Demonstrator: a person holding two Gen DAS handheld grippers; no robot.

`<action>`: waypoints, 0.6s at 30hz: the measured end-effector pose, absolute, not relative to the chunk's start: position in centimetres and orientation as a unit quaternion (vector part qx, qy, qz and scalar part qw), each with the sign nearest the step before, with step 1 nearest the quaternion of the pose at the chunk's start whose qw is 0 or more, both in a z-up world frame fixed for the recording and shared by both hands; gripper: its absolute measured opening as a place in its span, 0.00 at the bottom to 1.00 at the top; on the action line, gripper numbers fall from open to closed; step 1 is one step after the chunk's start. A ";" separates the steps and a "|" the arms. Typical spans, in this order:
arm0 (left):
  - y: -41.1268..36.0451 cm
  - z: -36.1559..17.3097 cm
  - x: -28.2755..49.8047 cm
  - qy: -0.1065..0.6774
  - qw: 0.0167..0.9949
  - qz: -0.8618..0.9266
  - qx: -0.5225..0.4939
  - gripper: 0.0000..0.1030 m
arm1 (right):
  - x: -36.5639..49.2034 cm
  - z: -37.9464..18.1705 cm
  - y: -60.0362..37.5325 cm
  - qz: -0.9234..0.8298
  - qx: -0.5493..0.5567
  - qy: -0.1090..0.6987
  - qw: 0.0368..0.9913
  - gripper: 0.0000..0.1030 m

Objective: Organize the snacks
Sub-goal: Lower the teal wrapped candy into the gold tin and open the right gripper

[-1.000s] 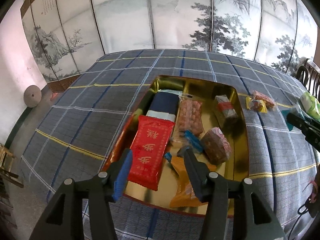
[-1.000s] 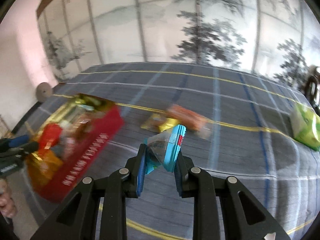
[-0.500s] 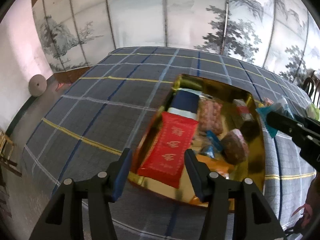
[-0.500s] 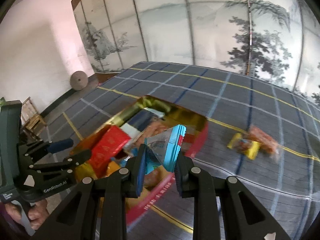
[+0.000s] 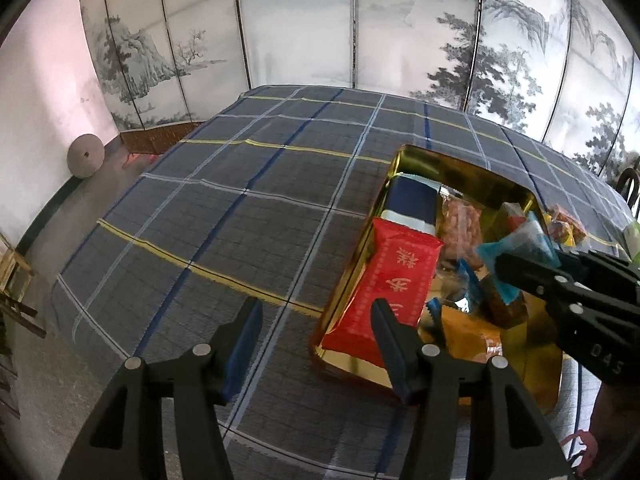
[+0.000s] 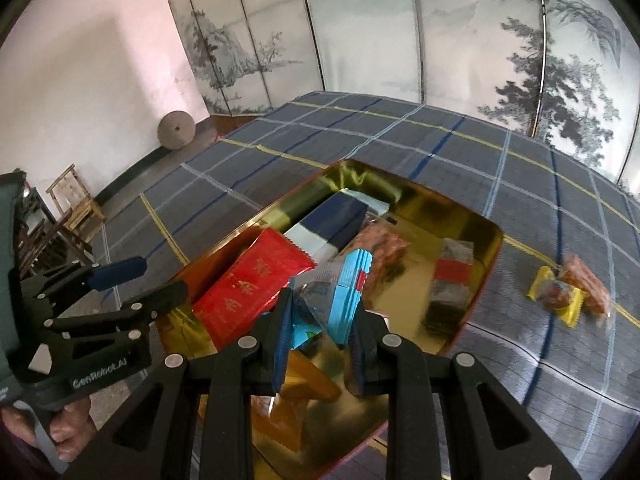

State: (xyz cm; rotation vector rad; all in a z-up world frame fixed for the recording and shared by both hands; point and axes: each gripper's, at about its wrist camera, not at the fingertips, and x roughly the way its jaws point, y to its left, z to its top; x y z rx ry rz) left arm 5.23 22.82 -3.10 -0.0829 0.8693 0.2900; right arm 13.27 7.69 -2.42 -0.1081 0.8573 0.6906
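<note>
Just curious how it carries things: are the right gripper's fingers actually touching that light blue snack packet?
Touching. In the right wrist view both fingers press on the light blue packet, which hangs above the gold tin.

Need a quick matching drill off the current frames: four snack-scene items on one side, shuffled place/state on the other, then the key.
Items:
1. light blue packet
2. red packet
3. yellow-wrapped snack
4. left gripper

States:
A. lying on the checked cloth, outside the gold tin
B. open, nothing between its fingers
C. clamped in the right gripper above the tin
D. lying flat inside the tin

Pairs: 1-C, 2-D, 3-A, 4-B
</note>
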 end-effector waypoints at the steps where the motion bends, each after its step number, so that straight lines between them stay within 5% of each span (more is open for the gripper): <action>1: 22.9 -3.1 5.2 0.419 0.896 0.140 -0.038 0.56 | 13.4 -2.6 8.0 0.328 -0.051 0.411 0.849 0.22; 18: 23.8 -3.8 5.3 0.422 0.894 0.148 -0.031 0.56 | 14.5 -4.0 10.6 0.325 -0.058 0.427 0.842 0.25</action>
